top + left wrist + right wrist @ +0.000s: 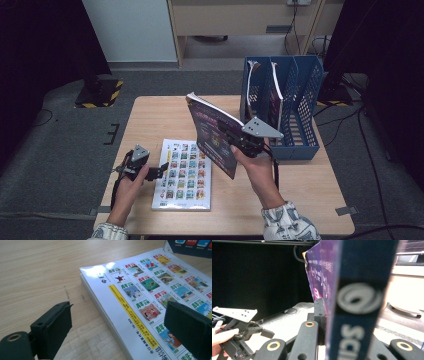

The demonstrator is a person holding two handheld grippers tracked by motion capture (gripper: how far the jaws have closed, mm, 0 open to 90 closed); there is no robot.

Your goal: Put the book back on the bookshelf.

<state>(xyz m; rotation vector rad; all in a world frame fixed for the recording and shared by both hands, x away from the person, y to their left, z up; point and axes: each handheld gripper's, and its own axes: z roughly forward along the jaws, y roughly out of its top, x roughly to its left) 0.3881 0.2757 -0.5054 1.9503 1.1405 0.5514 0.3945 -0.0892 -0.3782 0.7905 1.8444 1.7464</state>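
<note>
My right gripper [231, 134] is shut on a purple magazine [212, 134], held upright and tilted above the table's middle, just left of the blue file rack [300, 100]. In the right gripper view the magazine's spine [359, 300] stands edge-on between the jaws. A second magazine with a white cover of small pictures [184, 175] lies flat on the table. My left gripper [159, 171] rests low at that magazine's left edge, jaws open. In the left gripper view the white magazine [150, 297] lies between and under the two black pads [56, 325], its corner toward the left pad.
The blue file rack has several slots and holds two upright magazines [274, 92]. It stands at the wooden table's [150, 120] back right. Dark curtains flank the scene, and a cabinet stands beyond the table.
</note>
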